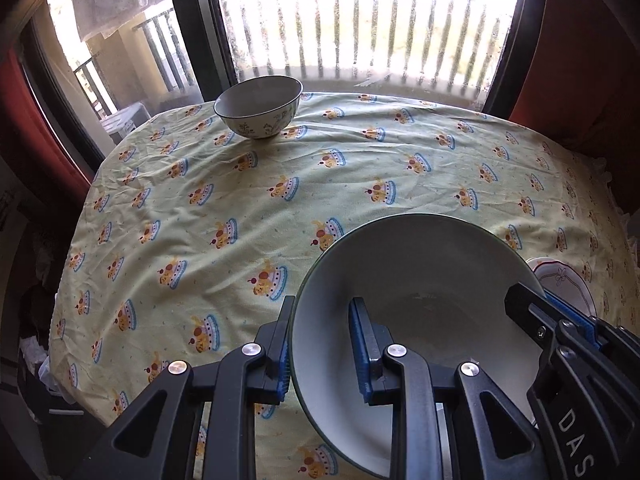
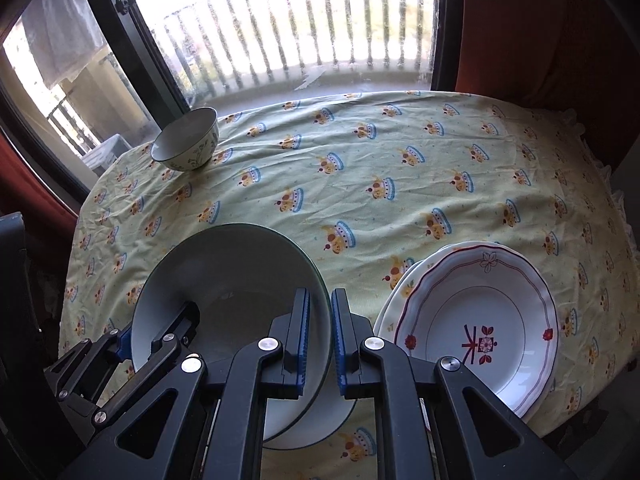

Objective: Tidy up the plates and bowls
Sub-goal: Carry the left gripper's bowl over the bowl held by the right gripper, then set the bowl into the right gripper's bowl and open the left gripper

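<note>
1. Both tools clamp the same large bowl [image 1: 412,300]: my left tool [image 1: 324,344] pinches its left rim, one finger outside the wall and one inside, and my right tool [image 2: 320,334] pinches its right rim the same way, jaws nearly closed on the thin wall.
2. That large bowl is pale inside with a dark edge. It sits at the near side of the desk [image 2: 360,184], and I judge it lifted a little, tilted toward me. In the right wrist view a second white rim shows under it; I cannot tell whether that is another bowl or a plate.
3. My step in hand, as I read it, is carrying this bowl with both tools to wherever the bowls are gathered.
4. A small bowl [image 1: 258,106] with a plant pattern stands at the far left of the desk, near the window, well apart from the one I hold.
5. A stack of plates [image 2: 476,332] with a red scalloped border lies at the near right, just beside the large bowl.
6. Next move, in my judgement: keep both grips even so the bowl stays level, bring it toward its place, set it down flat on the yellow cloth [image 1: 280,200], then release both sides together.
7. Risk: uneven pull from either tool could twist the rim out of the pads.
</note>
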`<state>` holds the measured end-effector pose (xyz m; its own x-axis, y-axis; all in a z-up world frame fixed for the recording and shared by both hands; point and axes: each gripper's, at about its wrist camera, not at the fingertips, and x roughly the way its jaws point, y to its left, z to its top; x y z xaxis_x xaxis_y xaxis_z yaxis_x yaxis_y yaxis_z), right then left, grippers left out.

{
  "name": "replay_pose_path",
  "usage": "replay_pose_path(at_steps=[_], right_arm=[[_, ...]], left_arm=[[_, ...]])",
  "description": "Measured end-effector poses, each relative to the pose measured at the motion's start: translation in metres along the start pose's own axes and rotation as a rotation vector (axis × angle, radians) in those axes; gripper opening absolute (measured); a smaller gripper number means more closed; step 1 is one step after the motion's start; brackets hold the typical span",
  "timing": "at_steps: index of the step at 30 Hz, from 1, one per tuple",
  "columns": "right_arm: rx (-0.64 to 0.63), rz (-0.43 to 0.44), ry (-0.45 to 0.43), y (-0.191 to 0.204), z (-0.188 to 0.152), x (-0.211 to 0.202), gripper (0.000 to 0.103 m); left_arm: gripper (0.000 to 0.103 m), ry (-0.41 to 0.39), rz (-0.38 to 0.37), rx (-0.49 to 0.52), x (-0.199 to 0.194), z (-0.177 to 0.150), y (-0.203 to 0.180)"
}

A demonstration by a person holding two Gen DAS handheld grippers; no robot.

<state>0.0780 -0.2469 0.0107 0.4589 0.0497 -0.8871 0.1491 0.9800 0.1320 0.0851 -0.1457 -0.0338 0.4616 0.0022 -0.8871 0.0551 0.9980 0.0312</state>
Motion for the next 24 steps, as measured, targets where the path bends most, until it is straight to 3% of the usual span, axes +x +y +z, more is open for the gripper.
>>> replay_pose_path(at_steps=[12, 18, 21, 22, 24], right_arm=[[0.025, 0.004, 0.114, -0.014, -0.022, 0.035, 0.014], [-0.021, -0.024, 0.095, -0.008, -0.023, 0.036, 0.014], [0.002, -0.024, 0.103, -0.009, -0.024, 0.035, 0.018], [0.002, -0.024, 0.101, -0.008, -0.024, 0.034, 0.019], [-0.002, 0.002, 0.100, -0.006, -0.026, 0.034, 0.032]], left_arm=[[0.023, 0.107, 0.013, 0.004, 0.032, -0.021, -0.007], [0.023, 0.114, 0.004, -0.007, 0.036, -0.024, -0.006], [0.026, 0.130, -0.022, -0.004, 0.037, -0.025, -0.004], [0.033, 0.140, -0.042, -0.004, 0.037, -0.026, -0.004], [0.036, 0.140, -0.070, -0.012, 0.036, -0.027, -0.001]])
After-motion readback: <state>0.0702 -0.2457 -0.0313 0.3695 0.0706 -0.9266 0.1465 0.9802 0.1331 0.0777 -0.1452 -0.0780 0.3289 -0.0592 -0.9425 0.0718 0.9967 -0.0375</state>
